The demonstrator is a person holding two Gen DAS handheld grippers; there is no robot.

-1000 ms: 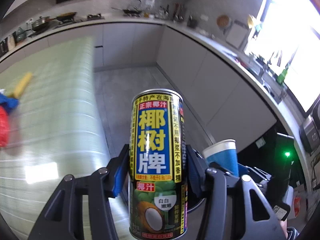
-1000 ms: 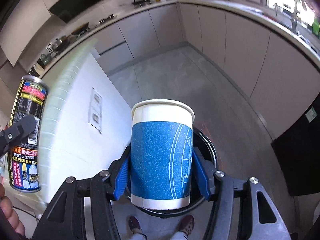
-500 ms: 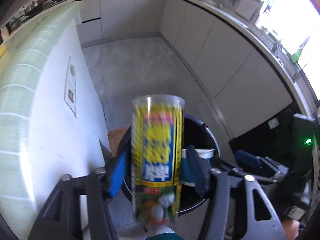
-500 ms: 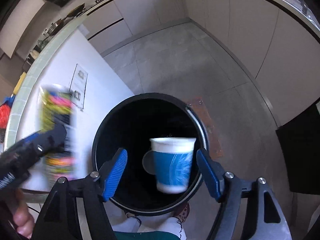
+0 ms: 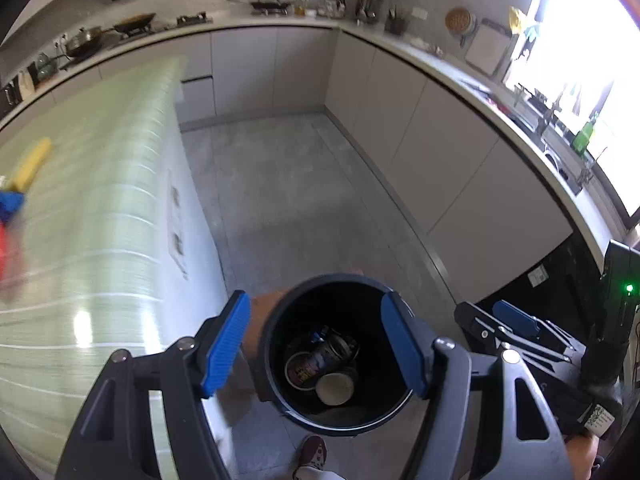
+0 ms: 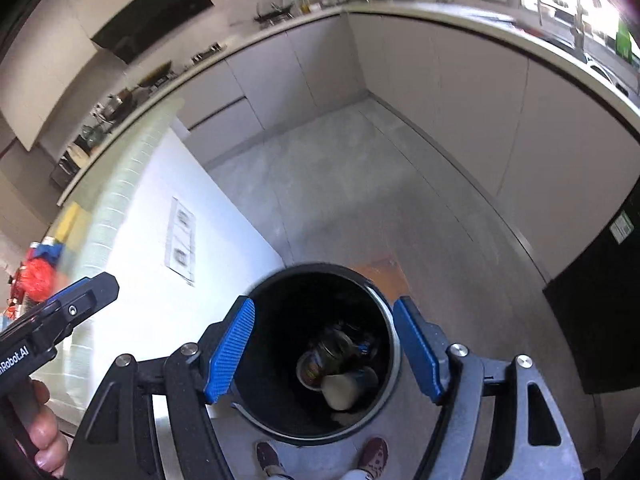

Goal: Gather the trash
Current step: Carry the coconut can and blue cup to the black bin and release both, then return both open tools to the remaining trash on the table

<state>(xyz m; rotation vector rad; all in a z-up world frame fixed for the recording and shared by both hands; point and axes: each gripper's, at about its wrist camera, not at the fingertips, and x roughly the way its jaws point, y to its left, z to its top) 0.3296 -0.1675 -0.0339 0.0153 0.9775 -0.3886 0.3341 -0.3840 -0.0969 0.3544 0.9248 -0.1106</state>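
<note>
The kitchen floor was grey tile, bounded by pale flat-fronted cabinets that ran along the far wall and round the corner toward a bright window. The long worktop above them carried pans, a dish rack and utensils. On the near side stood an island with a pale green striped top and a white side panel; a yellow, blue and red clutter lay blurred at its far edge.

A round black bin stood on the floor beside the island, with the person's shoes just in front of it. Inside lay the can on its side and the paper cup touching it.

The left claw hung above the bin with its jaws spread and nothing between them, having just been opening. The right claw was likewise spread and empty over the bin mouth, its jaws freshly parted.
</note>
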